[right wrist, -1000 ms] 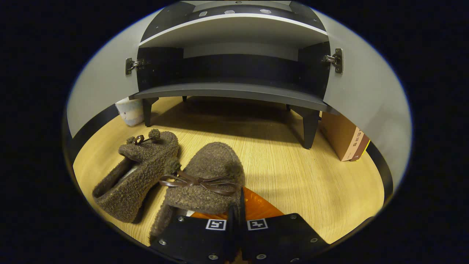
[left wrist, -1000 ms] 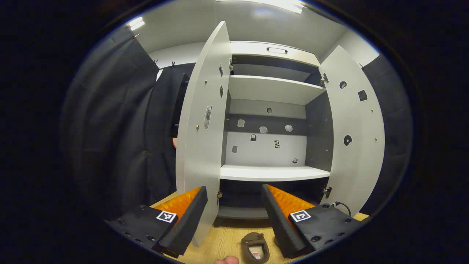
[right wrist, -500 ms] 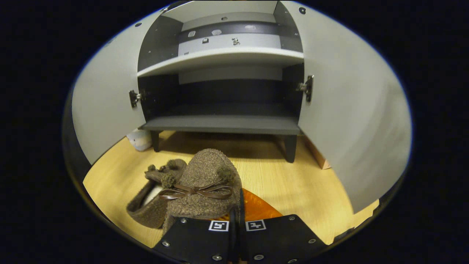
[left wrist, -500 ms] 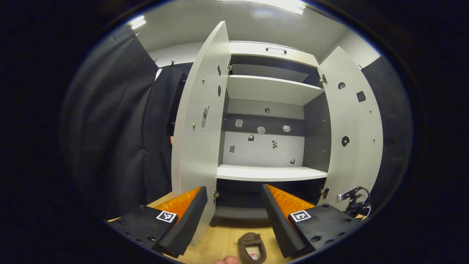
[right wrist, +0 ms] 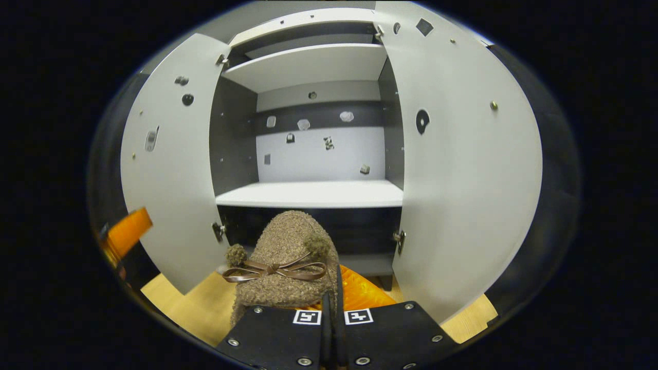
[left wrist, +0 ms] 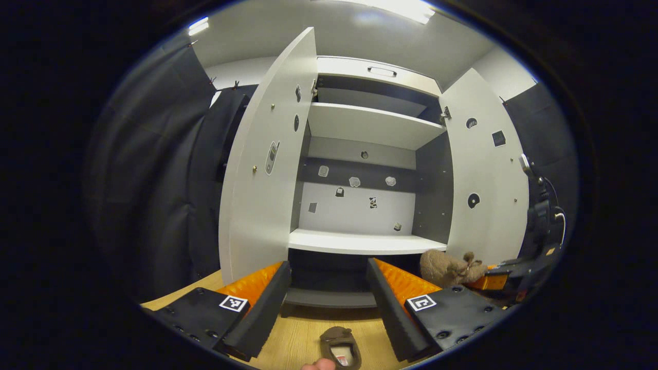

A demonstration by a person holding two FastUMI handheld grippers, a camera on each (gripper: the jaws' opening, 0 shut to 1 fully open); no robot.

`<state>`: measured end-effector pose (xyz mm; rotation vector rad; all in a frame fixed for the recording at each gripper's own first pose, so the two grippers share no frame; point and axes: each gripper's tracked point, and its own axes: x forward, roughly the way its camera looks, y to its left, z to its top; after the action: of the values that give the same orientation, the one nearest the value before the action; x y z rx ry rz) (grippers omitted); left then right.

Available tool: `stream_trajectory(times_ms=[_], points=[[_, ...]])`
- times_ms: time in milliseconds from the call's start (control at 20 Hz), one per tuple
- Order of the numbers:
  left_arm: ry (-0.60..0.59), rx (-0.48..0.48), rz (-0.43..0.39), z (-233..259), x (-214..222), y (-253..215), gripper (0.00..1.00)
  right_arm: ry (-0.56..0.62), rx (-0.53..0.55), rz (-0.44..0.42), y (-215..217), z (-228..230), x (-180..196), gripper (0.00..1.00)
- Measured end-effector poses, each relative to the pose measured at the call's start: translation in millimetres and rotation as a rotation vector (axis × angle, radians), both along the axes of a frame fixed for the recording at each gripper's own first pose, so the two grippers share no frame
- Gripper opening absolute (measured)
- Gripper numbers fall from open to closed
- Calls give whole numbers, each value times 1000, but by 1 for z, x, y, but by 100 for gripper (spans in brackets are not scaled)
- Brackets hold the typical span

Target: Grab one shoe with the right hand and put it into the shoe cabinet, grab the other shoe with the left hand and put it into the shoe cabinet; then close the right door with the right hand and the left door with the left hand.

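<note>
Right now the right gripper [right wrist: 331,313] has its fingers pressed almost together on the edge of a fuzzy brown shoe [right wrist: 288,257], and it holds that shoe up off the floor, toe pointing at the open shoe cabinet [right wrist: 313,192]. I'd say it is carried this high so the toe can clear the front edge of a shelf and slide straight in; which shelf is meant I cannot tell. Both doors stand wide, the left door [right wrist: 169,169] and the right door [right wrist: 462,169] swung out like wings, which leaves the shelves free for loading and is surely why closing comes last. The left gripper [left wrist: 329,298] waits low with its fingers spread and nothing between them, pointed at the cabinet, and the other shoe [left wrist: 340,349] lies on the wooden floor [left wrist: 303,336] just beneath it, opening up, so a pick looks easy once its turn comes.
</note>
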<state>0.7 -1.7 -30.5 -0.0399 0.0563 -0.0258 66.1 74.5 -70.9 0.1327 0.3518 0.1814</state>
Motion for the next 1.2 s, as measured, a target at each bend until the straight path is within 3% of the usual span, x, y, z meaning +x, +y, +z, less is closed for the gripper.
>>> stream_trajectory(times_ms=[100,150,250,450,600,800,1050,1200], points=[[1,-3,-8,-1,-3,-2,94,-49,13,-14,2,40,34,2],[1,-3,-9,-1,-4,-2,99,-69,17,-17,6,59,51,2],[1,0,-5,-1,-9,-1,96,-95,22,-11,14,90,84,2],[14,11,0,-5,-18,3,96,-115,-48,-42,18,113,172,2],[24,11,4,-6,-20,7,96,-39,-48,-70,20,93,237,2],[48,-14,16,-13,-23,11,96,126,-62,-129,12,29,291,2],[58,-5,50,-17,-20,27,96,250,-118,-201,-6,-25,319,4],[73,-3,72,-22,-18,35,99,280,-95,-188,-5,-32,321,7]])
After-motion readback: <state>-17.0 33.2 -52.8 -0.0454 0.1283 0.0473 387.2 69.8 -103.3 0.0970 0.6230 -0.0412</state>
